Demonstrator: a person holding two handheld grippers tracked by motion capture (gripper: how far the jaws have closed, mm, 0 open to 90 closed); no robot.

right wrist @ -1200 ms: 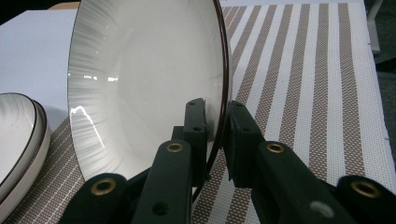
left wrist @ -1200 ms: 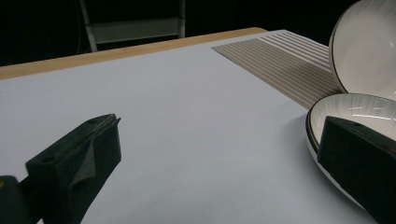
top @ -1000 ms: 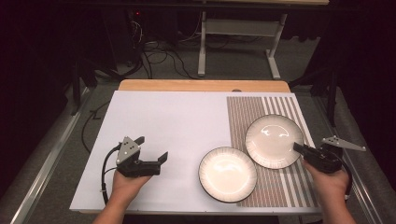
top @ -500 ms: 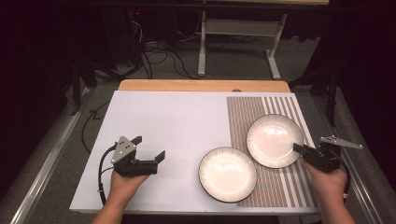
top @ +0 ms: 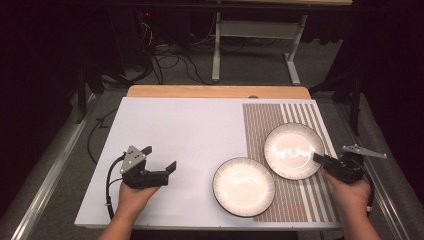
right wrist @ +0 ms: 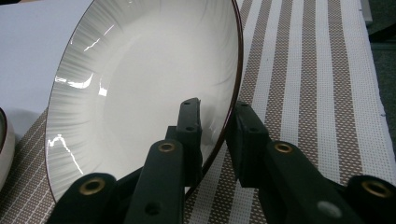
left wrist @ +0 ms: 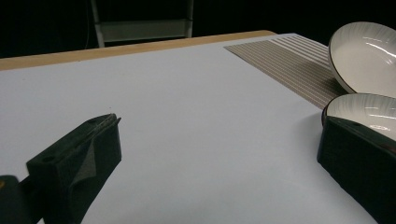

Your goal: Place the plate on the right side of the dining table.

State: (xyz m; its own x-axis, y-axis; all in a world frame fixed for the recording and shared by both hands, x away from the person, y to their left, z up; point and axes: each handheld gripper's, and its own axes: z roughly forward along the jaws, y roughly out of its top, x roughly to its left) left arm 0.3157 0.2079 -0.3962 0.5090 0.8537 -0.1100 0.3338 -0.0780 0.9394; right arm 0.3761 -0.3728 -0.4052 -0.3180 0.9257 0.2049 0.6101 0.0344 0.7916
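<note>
Two white plates with dark rims rest near the table's right side. The far plate lies on the striped mat section and looks tilted in the left gripper view. My right gripper is shut on its right rim, one jaw inside the plate and one outside. The near plate lies flat, half on the stripes. My left gripper is open and holds nothing, low over the white mat to the left of the near plate.
A white mat covers the table, with a brown-striped section on its right. A wooden edge runs along the back. Beyond it are a metal stand and cables on the floor.
My left gripper has drifted very slightly and stays open. The right gripper has kept its hold on the far plate's rim.
</note>
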